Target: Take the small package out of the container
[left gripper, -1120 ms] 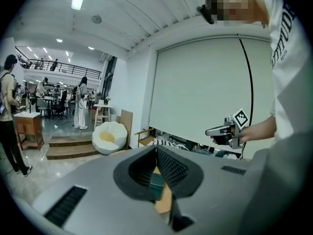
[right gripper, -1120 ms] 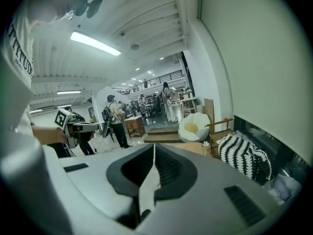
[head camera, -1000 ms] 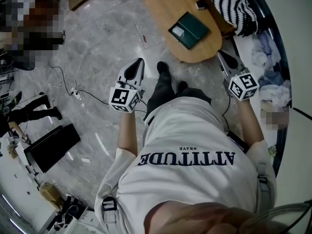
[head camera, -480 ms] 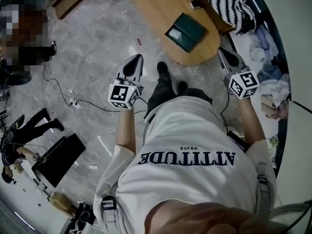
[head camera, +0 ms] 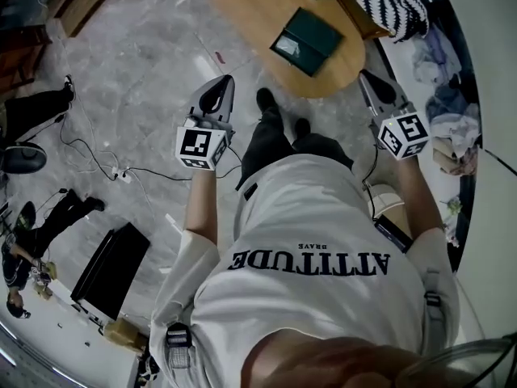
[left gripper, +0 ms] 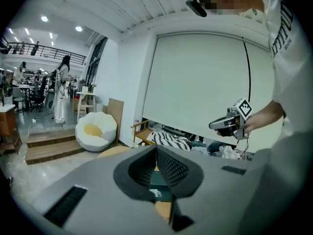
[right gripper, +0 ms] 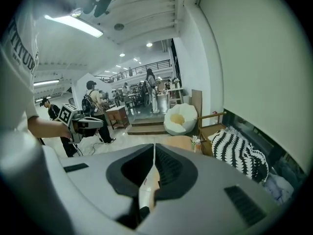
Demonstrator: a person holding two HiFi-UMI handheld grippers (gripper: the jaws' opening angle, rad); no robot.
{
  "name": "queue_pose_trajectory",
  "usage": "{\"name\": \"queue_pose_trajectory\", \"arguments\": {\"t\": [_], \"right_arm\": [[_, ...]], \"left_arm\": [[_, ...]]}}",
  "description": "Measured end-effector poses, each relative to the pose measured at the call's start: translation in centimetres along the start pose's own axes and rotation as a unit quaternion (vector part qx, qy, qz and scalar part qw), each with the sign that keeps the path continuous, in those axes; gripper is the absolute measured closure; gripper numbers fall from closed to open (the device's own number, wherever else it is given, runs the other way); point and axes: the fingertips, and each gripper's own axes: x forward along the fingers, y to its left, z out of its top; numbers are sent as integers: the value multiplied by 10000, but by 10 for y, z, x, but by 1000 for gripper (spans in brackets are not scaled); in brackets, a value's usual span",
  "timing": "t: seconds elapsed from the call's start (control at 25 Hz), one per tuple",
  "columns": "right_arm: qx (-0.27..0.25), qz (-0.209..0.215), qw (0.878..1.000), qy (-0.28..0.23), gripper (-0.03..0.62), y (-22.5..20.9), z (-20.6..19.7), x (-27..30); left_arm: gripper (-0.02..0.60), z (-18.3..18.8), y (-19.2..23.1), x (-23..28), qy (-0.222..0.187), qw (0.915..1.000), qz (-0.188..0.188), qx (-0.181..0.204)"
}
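Green container (head camera: 305, 43) untouched on the table (head camera: 242, 6), left gripper (head camera: 229, 82) and right gripper (head camera: 364, 76) both closed, empty.

Dark green container (head camera: 305, 41), black-and-white striped cushion (head camera: 384, 3)

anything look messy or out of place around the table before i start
Nothing spilled or broken shows. The dark green container lies flat on the wooden table. Only untidy bits: loose cables trailing across the floor at left, and a heap of crumpled fabric right of the table.
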Motion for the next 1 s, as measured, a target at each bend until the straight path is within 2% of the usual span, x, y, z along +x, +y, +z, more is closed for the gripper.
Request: {"name": "queue_pose_trajectory", "arguments": {"t": [0.28,0.48,1.0], "right_arm": [[-12,-74,9994,340,571,3,-6,57],[-14,-98,9980,623,571,6,-16,91],[9,70,9922,1246,571,4,-68,156]], "left_arm": [[558,-23,49,32,241,9994,-247,65],[558,-40,75,53,316,9986,-381,-162],[558,-93,99,94,553,9966,-458,-396]]}}
